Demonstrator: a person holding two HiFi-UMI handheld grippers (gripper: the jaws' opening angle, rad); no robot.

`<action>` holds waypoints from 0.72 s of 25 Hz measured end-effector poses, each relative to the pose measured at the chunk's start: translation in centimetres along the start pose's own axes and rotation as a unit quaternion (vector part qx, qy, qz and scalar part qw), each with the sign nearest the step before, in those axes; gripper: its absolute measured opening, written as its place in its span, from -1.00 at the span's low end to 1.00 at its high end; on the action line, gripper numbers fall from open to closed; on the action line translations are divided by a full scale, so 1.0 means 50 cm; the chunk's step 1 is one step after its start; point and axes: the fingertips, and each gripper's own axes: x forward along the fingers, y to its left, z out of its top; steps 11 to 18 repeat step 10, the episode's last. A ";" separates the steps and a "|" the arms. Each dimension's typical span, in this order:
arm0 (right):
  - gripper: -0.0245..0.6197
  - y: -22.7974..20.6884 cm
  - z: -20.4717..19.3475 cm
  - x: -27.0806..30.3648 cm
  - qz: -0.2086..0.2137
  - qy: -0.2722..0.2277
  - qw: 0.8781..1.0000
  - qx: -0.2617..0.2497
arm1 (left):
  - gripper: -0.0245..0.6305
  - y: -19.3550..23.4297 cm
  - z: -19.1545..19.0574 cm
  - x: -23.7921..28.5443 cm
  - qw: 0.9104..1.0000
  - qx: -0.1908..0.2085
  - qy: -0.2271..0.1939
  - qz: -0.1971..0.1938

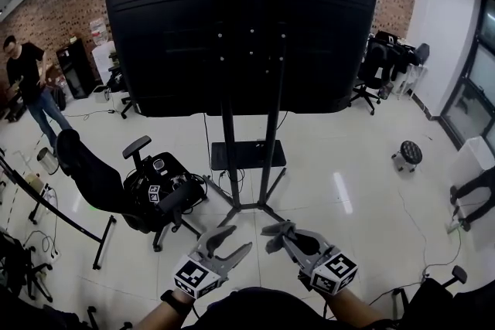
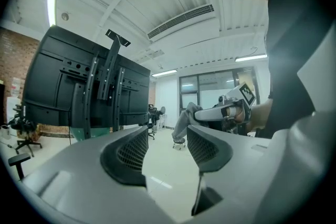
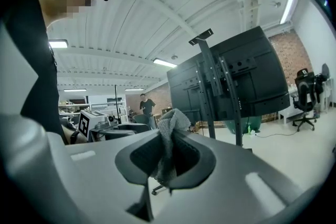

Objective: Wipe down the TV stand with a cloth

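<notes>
**Grippers.** The right hand-held gripper (image 3: 170, 136) is clenched on a grey cloth (image 3: 170, 122). The cloth is pinched between the pads, with a bunched end standing up above them and a short tail hanging below. The left hand-held gripper (image 2: 168, 136) is released, its jaws apart with only bare floor showing between them. It carries nothing. In the head view both grippers sit low in the frame, side by side and close to the person, and point forward.

**Task item.** The TV stand (image 1: 229, 158) is ahead of the grippers and well apart from them. It has 2 upright posts, a small dark shelf (image 1: 247, 155) between them and splayed legs on the floor. A large TV (image 1: 240, 35) is mounted on it with its back towards the camera. Nothing is visible on the shelf.

**Surroundings.** An office chair (image 1: 155, 193) stands near the stand on the left and a stool (image 1: 407, 154) further off on the right. A person (image 1: 27, 81) is by the brick wall, well clear.

**Progress.** The cloth is in hand and touches no part of the stand. By my judgement wiping has not begun and this is the approach stage. The posts, shelf and legs all remain to be wiped. No dust or marks can be made out from here, so the frames do not show the state of the surfaces.

**Next need.** Close the gap to the stand and bring the cloth flat against a surface.
</notes>
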 end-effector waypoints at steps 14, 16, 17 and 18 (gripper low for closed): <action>-0.81 -0.010 -0.014 -0.041 0.021 -0.002 1.000 0.008 | -0.15 -0.045 0.016 0.018 1.000 -0.005 -0.010 0.009; -0.81 -0.010 -0.014 -0.041 0.021 -0.002 1.000 0.008 | -0.15 -0.045 0.016 0.018 1.000 -0.005 -0.010 0.009; -0.81 -0.010 -0.014 -0.041 0.021 -0.002 1.000 0.008 | -0.15 -0.045 0.016 0.018 1.000 -0.005 -0.010 0.009; -0.81 -0.010 -0.014 -0.041 0.021 -0.002 1.000 0.008 | -0.15 -0.045 0.016 0.018 1.000 -0.005 -0.010 0.009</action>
